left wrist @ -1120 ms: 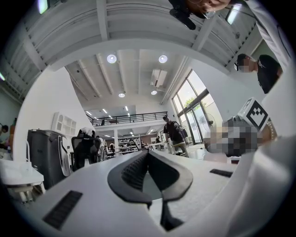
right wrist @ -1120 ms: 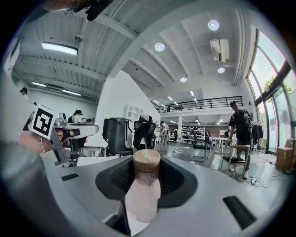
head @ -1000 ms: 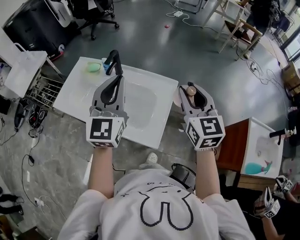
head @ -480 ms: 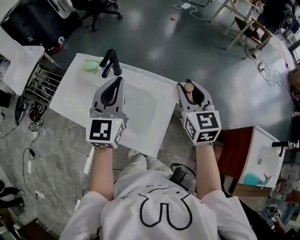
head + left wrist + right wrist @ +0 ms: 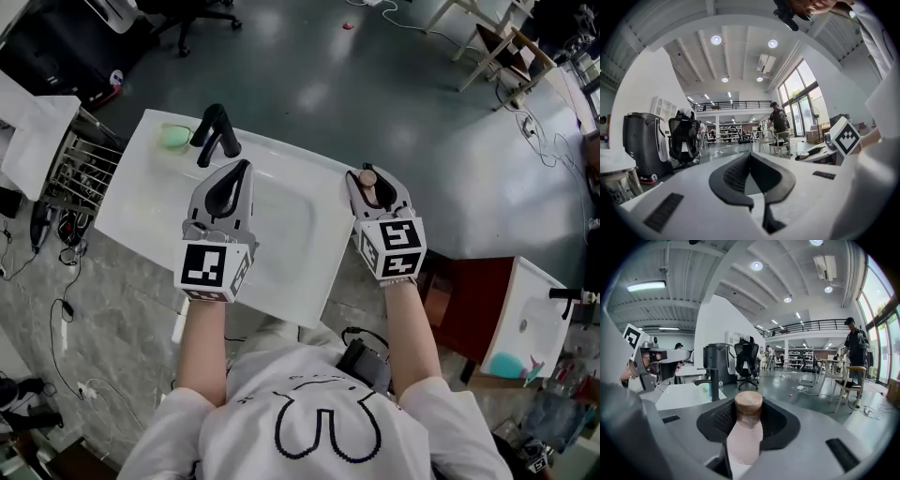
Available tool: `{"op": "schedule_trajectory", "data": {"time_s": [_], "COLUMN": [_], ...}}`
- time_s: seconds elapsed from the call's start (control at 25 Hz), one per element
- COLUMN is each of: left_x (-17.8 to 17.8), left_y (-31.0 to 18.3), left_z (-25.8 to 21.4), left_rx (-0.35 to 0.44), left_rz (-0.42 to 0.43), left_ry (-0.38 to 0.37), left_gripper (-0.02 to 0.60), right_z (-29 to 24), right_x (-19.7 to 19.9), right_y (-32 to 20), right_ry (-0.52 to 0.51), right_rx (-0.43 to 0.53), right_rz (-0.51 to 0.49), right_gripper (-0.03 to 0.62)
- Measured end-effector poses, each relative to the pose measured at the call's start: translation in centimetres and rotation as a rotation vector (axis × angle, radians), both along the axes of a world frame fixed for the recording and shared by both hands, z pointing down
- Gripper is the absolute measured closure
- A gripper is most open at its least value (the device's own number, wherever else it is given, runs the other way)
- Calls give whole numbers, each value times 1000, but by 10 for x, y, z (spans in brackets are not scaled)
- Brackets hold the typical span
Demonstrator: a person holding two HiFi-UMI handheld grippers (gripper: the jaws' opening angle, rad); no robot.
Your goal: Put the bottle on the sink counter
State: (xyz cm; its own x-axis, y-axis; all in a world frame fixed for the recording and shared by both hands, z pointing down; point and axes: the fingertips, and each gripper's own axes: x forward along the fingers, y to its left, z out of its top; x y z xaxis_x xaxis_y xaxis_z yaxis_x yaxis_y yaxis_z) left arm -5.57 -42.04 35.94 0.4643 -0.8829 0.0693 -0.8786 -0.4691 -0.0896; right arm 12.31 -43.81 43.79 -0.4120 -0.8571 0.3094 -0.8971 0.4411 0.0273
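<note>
A pale pink bottle with a brown cap (image 5: 367,176) stands upright between the jaws of my right gripper (image 5: 369,184), which is shut on it. The bottle (image 5: 743,439) fills the gap between that gripper's (image 5: 748,416) black pads. It hangs just off the right edge of the white sink counter (image 5: 141,192). My left gripper (image 5: 244,169) is above the basin (image 5: 286,220) near the black faucet (image 5: 214,131). Its jaws (image 5: 749,157) are shut with nothing in them.
A green dish (image 5: 172,138) lies on the counter's far left corner by the faucet. A wire rack (image 5: 82,173) stands left of the counter. A second white sink (image 5: 525,323) and a wooden cabinet (image 5: 457,291) are at lower right. A person (image 5: 855,357) stands far off.
Both grippers have drifted toward the counter. The right one has carried the bottle left, from beside the counter to its right edge. Neither gripper's jaws have changed.
</note>
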Motion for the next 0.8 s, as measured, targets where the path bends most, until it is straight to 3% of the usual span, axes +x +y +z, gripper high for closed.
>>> {"op": "schedule_trajectory", "data": {"time_s": [0.4,0.8], "left_x": [9,16], "left_y": [-32,-44], "left_z": [17,34], "left_rx": [-26,-60], "left_rz": [61,87], "left_ry": [-55,-55], "left_gripper": [571,571], "right_z": [45,79], "right_x": [-5,-7], "right_y": [-28,-38], "right_ry": [22,31], "right_rx": [-71,-125], "right_rz": [20,25], "right_gripper": [447,447]}}
